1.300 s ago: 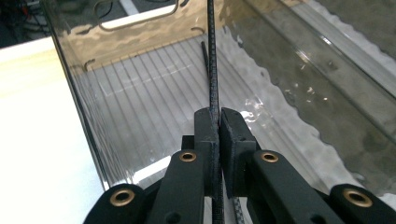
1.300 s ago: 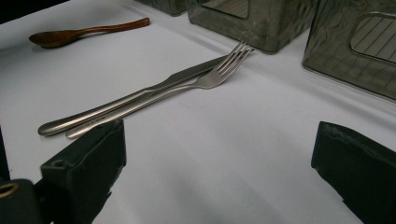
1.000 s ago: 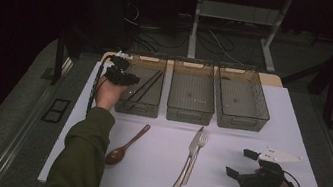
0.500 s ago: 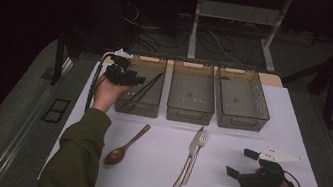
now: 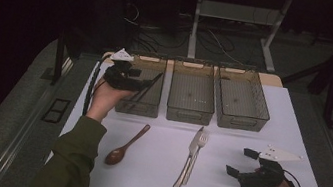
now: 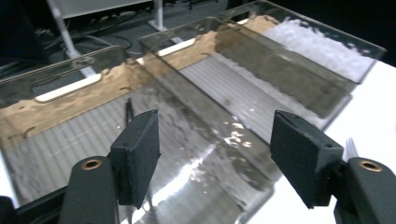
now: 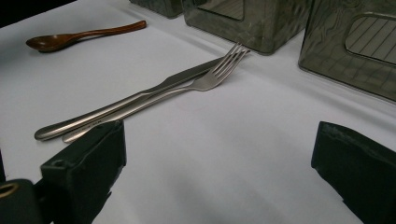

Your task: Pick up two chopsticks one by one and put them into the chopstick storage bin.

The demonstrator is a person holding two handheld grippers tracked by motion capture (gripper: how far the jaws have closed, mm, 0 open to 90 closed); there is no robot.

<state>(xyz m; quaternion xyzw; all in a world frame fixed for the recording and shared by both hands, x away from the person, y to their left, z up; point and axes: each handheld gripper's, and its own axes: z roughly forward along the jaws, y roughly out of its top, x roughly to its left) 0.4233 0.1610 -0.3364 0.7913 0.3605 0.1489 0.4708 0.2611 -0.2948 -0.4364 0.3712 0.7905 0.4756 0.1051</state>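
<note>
Three bins: three clear plastic bins sit side by side at the far edge of the white table (image 5: 298, 145), apparently one per kind of cutlery.
Left bin (image 5: 140, 102): already holds dark chopsticks (image 5: 148, 86), leaning with their tips up on its far right rim.
Left gripper (image 5: 141, 85): hangs over that left bin; its jaws have just been opening and now stand spread with nothing between them, which reads as a release just made.
Middle bin (image 5: 191, 97) and right bin (image 5: 241, 103): both look empty, presumably waiting for the pieces lying on the table.
Wooden spoon (image 5: 126, 145): lies on the table just in front of the left bin.
Fork (image 5: 195, 156) and knife (image 5: 188, 160): lie touching, side by side, in front of the middle bin.
Right gripper (image 5: 240, 162): rests on the table near the fork and knife, jaws spread and empty.
Left gripper view: shows the ribbed bin floors and a chopstick tip (image 6: 129, 108) close up.
Right gripper view: shows the fork (image 7: 205, 81) lying over the knife (image 7: 140, 98).
</note>
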